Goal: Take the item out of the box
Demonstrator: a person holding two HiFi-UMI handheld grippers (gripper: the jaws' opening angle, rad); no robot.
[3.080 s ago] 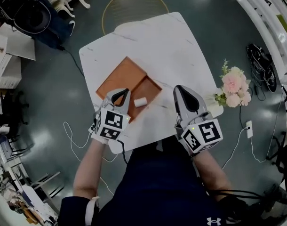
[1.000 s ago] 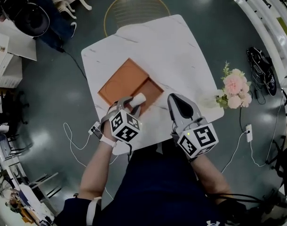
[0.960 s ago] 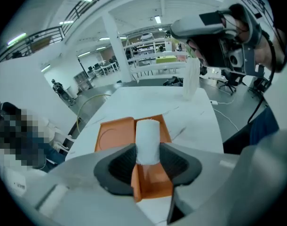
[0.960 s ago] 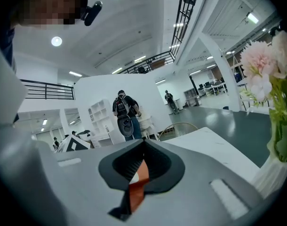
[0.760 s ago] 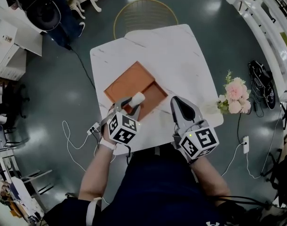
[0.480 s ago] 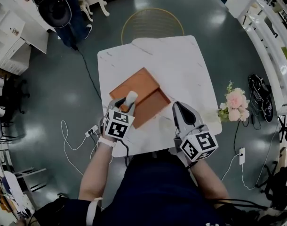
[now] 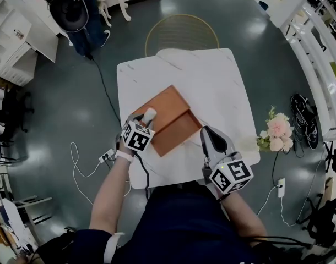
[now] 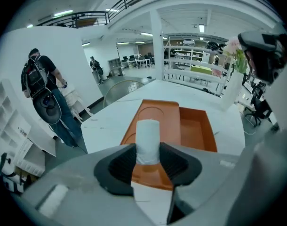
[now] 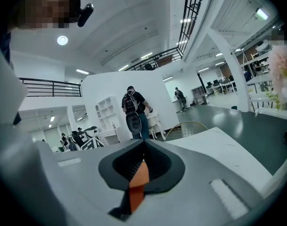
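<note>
An orange box (image 7: pixel 176 135) lies open on the white marble table (image 7: pixel 212 87), its lid (image 7: pixel 158 106) folded out beside the tray. My left gripper (image 7: pixel 146 117) is shut on a small white cylinder (image 7: pixel 150 113) and holds it above the box's left edge, clear of the tray. In the left gripper view the cylinder (image 8: pixel 147 134) stands upright between the dark pads, with the box (image 8: pixel 196 128) beyond it and nothing in its tray. My right gripper (image 7: pixel 210 133) hovers shut and holding nothing over the table just right of the box. Its own view shows only an orange sliver (image 9: pixel 139 181) through the jaws.
A round gold wire chair (image 7: pixel 180 33) stands at the table's far side. A vase of pink flowers (image 7: pixel 276 128) sits past the table's right corner. A person with a backpack (image 7: pixel 69 7) stands far left. Cables and a power strip (image 7: pixel 106 157) lie on the floor at left.
My left gripper closed on the white cylinder inside the box, lifted it out and carried it left. The right gripper stayed beside the box. The head camera shifted.
</note>
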